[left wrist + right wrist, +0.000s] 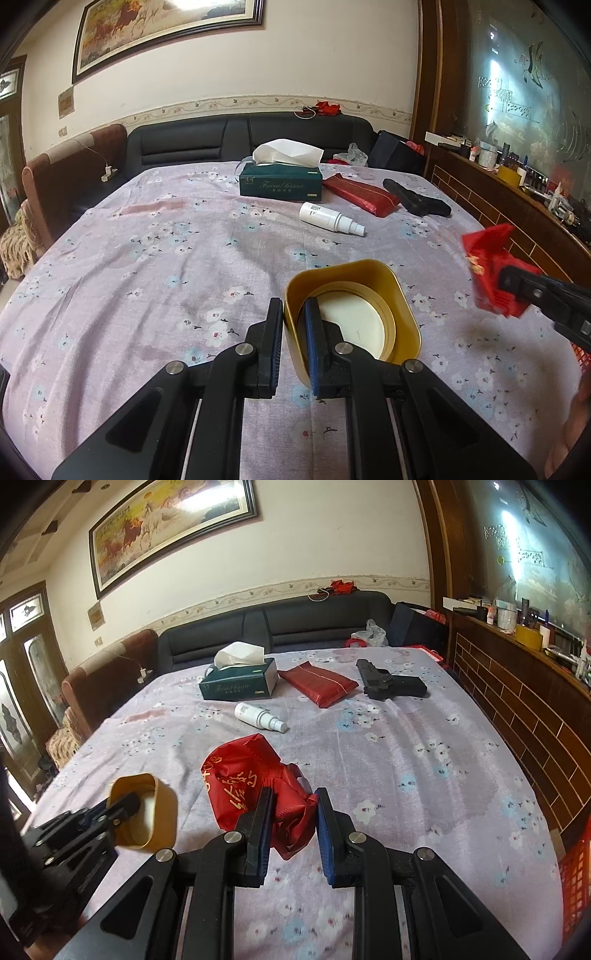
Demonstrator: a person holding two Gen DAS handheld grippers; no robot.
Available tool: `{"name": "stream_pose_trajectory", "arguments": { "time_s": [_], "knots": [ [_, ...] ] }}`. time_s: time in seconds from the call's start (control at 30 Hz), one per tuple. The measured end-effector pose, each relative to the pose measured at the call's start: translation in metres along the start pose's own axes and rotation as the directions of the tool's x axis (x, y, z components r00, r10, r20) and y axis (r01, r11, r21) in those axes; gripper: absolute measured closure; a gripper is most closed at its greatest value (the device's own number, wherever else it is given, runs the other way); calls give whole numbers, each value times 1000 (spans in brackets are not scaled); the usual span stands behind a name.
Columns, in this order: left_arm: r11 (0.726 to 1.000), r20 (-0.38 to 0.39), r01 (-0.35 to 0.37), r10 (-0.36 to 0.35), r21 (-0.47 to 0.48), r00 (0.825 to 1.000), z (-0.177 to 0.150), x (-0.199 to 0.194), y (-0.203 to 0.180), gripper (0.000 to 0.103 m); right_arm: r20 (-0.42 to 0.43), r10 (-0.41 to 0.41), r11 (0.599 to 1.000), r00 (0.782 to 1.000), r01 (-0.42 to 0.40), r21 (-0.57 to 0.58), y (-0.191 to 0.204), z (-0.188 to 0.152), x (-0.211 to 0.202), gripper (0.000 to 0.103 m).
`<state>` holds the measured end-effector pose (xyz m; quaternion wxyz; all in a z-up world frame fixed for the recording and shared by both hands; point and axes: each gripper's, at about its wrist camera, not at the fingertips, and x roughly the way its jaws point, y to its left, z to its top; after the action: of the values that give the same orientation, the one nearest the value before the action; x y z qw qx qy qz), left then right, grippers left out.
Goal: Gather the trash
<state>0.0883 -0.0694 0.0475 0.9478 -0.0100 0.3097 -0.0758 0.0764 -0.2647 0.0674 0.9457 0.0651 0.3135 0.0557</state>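
gripping both prizes at once: the left gripper (293, 343) is clamped on the wall of a square gold metal tin (373, 280), one finger inside, one outside, while the right gripper (293, 829) pinches a crumpled red paper wrapper with gold lettering (240, 775) just above the bed. risky, i'd say: that thin tin wall could pivot or slip out of such an edge grip if the hand tilts, and the loose wrapper could tear or slide free on any quick swing. below lies a lilac floral bedsheet (147, 258), rumpled, carrying a green tissue box (279, 184), a white spray bottle (330, 218), a flat red pouch (362, 194) and a black toy pistol (415, 201). dark headboard behind, framed horse painting above, red plastic crate (574, 878) at the right edge.
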Motion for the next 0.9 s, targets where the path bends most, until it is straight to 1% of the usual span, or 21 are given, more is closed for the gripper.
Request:
{"name": "stream_pose_trajectory", "arguments": {
  "time_s": [0.07,0.23,0.33,0.47,0.53,0.67,0.9],
  "knots": [
    [1000,-8,28,-28,-6,1000,0,-1,-2,92,0,0,1000,1000,0,4,-2,-4,-11,80],
    [998,4,50,-50,30,999,3,-10,-15,92,-30,10,1000,999,-10,21,-8,-18,-34,80],
    [996,10,64,-65,63,998,3,-21,-28,92,-18,2,999,1000,-1,32,-19,-29,-57,79],
    [989,-13,129,-129,70,992,-2,-40,-46,92,-6,15,997,1000,-14,70,-37,-35,-81,79],
    [987,-9,143,-143,79,990,-5,-50,-57,92,3,13,997,1000,-13,78,-44,-38,-91,79],
    [982,-9,162,-162,100,987,-13,-66,-77,92,28,-4,995,1000,1,96,-61,-47,-110,79],
    [972,-26,178,-176,153,984,-20,-79,-116,92,31,-26,987,999,21,159,-99,-62,-125,79]
  ]
}}
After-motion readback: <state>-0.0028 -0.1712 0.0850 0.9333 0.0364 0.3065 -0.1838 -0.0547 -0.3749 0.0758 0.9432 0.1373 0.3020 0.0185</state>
